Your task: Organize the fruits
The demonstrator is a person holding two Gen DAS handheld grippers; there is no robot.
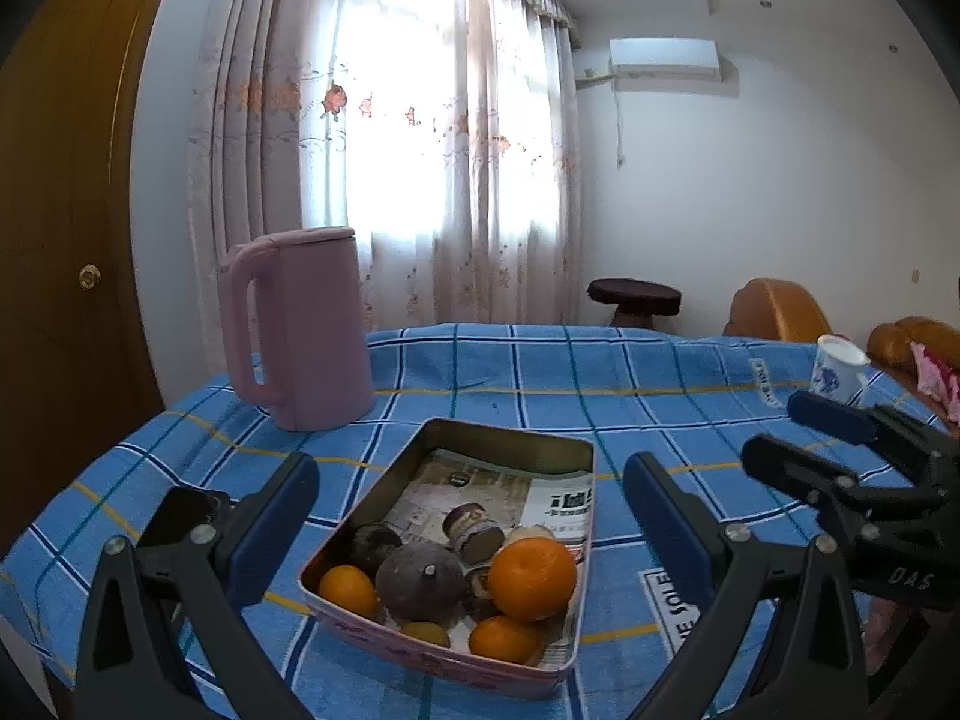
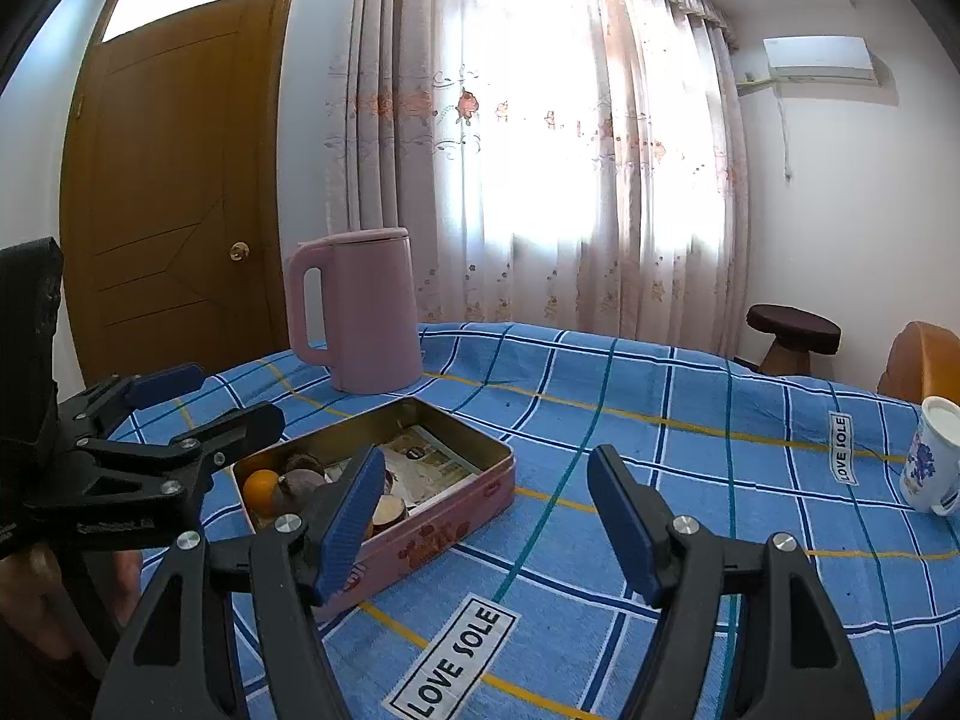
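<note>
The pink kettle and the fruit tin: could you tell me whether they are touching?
Apart. The right wrist view shows a strip of blue cloth between the pink kettle and the far rim of the fruit tin.

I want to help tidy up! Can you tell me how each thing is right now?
Left gripper: open, empty.
Right gripper: open, empty.
Tin box: no lid on, holding fruit.
Big orange: inside the tin.
Pink kettle: upright, lid shut.
Cup: upright on the blue cloth.

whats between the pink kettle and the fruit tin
Nothing: only bare blue checked tablecloth lies between the pink kettle and the fruit tin, which stand apart. Both wrist views show it, the right most clearly.
</note>
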